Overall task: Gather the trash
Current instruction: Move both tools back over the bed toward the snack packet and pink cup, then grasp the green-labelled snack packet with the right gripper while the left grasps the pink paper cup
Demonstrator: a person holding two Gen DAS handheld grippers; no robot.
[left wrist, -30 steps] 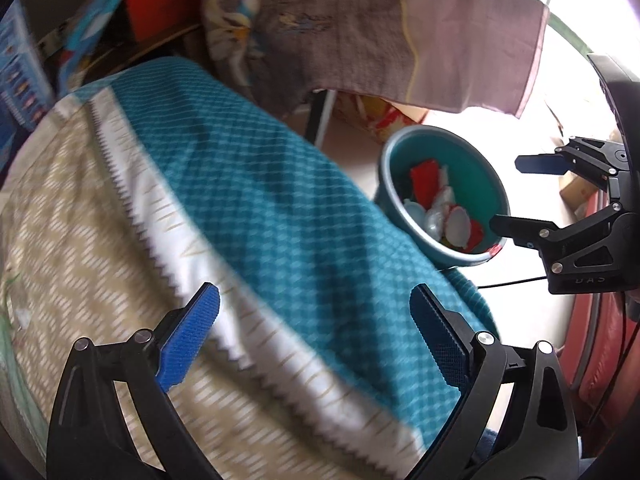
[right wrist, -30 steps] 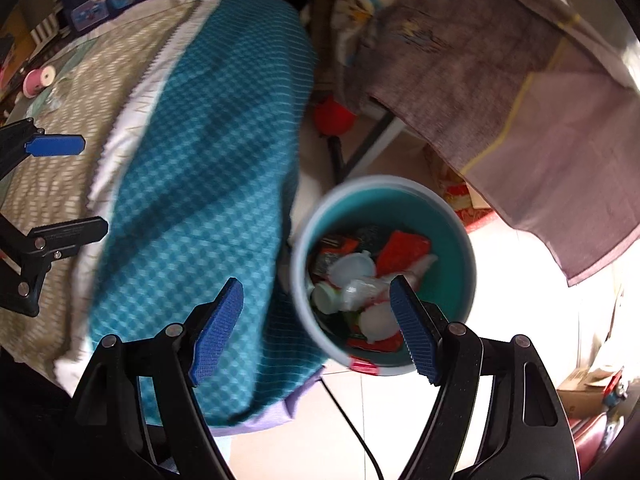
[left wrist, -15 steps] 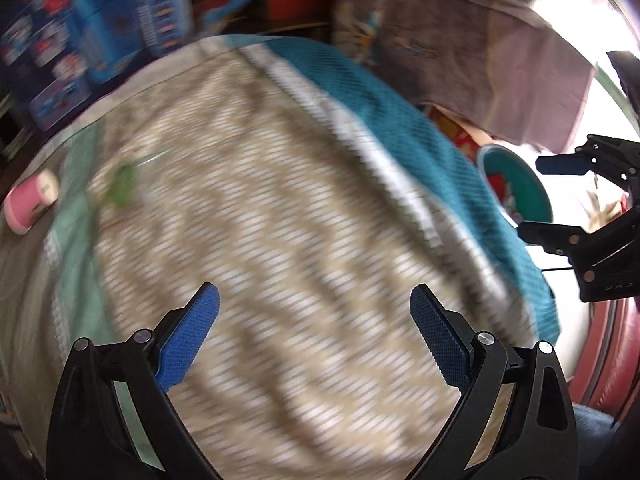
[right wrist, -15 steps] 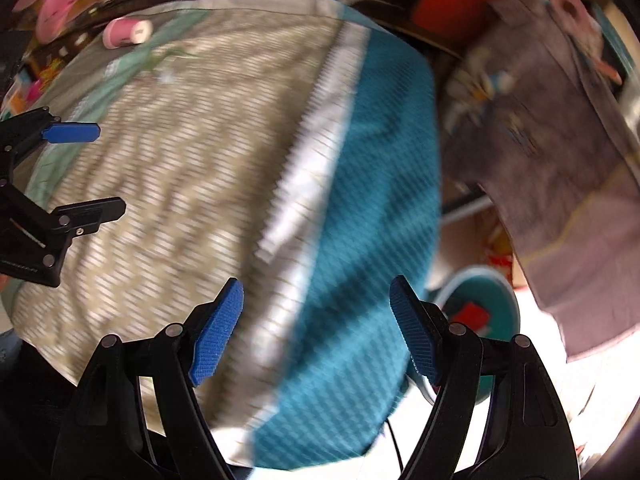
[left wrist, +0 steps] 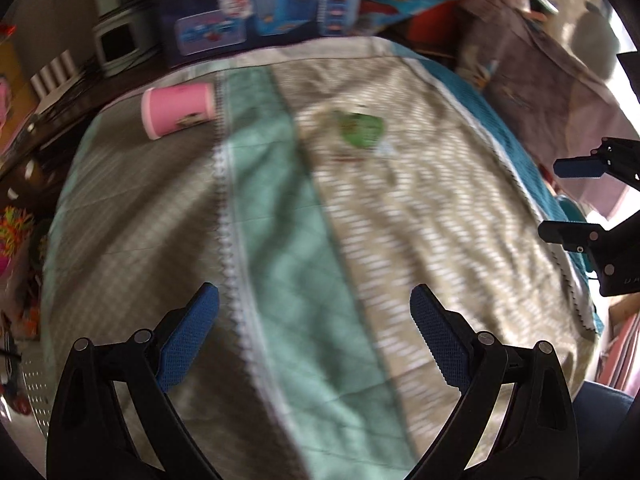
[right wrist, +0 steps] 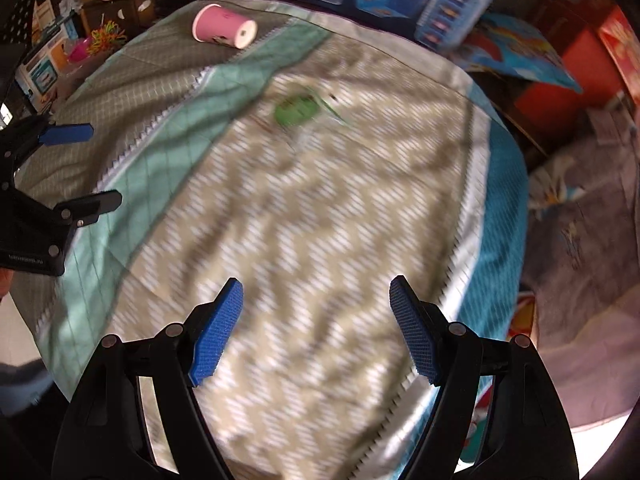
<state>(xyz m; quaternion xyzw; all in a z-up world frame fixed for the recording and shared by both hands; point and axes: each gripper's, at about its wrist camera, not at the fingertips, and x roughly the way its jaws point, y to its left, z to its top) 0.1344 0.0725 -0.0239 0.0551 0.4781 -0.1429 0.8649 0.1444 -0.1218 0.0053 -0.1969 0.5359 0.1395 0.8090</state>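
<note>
A green wrapper lies on the patterned cloth of the table, far from both grippers; it also shows blurred in the right wrist view. A pink cup lies on its side at the far left; it also shows in the right wrist view. My left gripper is open and empty above the near table. My right gripper is open and empty, to the right of the left one. The teal bin barely shows past the table's right edge.
Toy boxes and clutter stand behind the table. A grey-purple cloth hangs at the right. The teal band of the tablecloth runs down the right edge.
Both grippers have swung left, away from the teal bin and back over the table. The wrapper and pink cup have come into view. Both stay open.
</note>
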